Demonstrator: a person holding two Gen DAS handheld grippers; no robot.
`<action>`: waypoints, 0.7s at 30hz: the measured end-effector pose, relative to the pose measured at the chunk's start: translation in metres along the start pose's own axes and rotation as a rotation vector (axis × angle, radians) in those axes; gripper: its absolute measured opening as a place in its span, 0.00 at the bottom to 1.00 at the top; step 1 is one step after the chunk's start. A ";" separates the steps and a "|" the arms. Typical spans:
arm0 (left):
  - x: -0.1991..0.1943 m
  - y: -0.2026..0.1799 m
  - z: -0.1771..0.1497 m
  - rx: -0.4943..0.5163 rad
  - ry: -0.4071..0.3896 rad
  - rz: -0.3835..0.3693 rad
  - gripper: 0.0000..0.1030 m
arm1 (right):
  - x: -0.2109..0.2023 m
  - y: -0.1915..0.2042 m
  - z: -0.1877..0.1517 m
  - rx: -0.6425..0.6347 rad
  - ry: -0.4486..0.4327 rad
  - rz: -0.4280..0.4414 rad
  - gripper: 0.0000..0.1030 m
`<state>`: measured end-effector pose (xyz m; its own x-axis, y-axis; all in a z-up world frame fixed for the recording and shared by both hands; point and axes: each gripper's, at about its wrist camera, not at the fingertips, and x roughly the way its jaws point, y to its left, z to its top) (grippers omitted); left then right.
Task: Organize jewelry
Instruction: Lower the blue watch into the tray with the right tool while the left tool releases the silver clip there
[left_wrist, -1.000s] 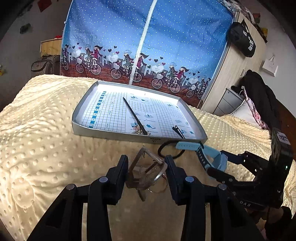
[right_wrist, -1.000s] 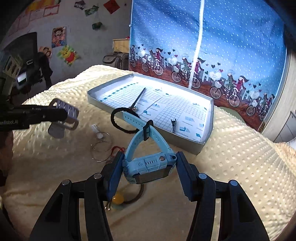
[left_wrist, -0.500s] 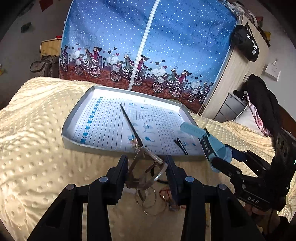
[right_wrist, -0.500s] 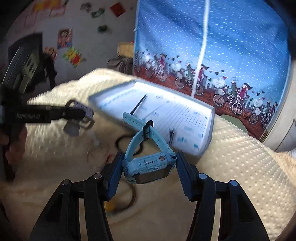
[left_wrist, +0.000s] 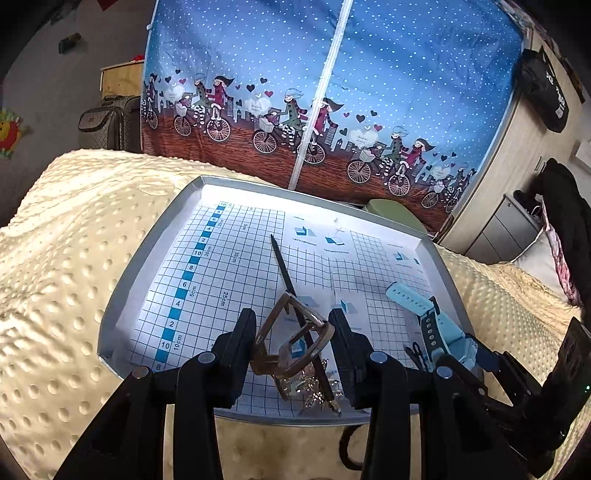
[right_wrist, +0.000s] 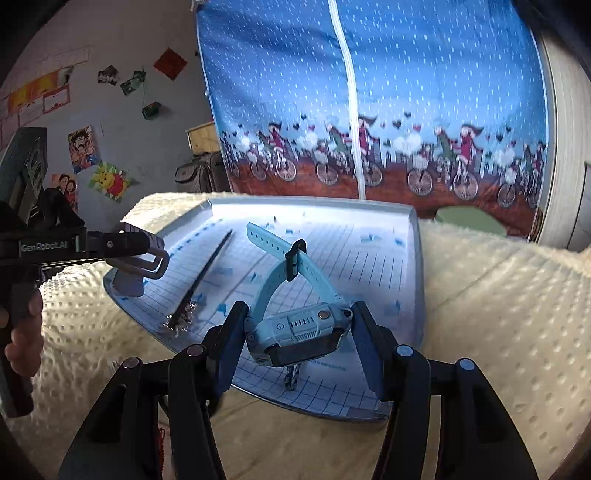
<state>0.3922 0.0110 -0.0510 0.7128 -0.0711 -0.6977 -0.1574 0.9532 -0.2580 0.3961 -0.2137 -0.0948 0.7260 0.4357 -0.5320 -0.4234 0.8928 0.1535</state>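
Observation:
My left gripper (left_wrist: 293, 336) is shut on a bronze-coloured metal hair clip (left_wrist: 269, 323), held over the near part of the grey tray (left_wrist: 155, 258) lined with grid paper. In the right wrist view the left gripper (right_wrist: 144, 254) and its hair clip (right_wrist: 157, 264) hang over the tray's left edge. My right gripper (right_wrist: 297, 332) is shut on a light blue watch (right_wrist: 295, 326), its strap arching above the tray (right_wrist: 415, 258). In the left wrist view the watch (left_wrist: 439, 325) and right gripper (left_wrist: 454, 354) are at the tray's near right corner.
A black hair stick (left_wrist: 288, 280) with a glittery end and a small black clip (left_wrist: 413, 354) lie in the tray. A black hair tie (left_wrist: 343, 443) lies on the cream dotted blanket (left_wrist: 55, 258) in front of the tray. A person's hand (right_wrist: 22, 332) grips the left tool's handle.
Both grippers have moved forward from the blanket to above the tray, each carrying its item: the hair clip on the left, the blue watch on the right.

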 end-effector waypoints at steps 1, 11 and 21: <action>0.005 0.001 -0.001 -0.013 0.008 -0.006 0.37 | 0.004 0.000 0.000 0.000 0.005 0.008 0.50; 0.021 0.001 -0.015 0.001 0.034 -0.019 0.42 | 0.015 -0.003 -0.004 0.003 0.027 0.006 0.50; -0.030 -0.004 -0.014 0.001 -0.095 -0.054 0.84 | -0.028 0.005 0.006 -0.008 -0.047 -0.069 0.65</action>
<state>0.3622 0.0054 -0.0385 0.7820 -0.0944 -0.6161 -0.1161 0.9491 -0.2928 0.3770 -0.2206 -0.0742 0.7779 0.3786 -0.5016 -0.3762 0.9199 0.1110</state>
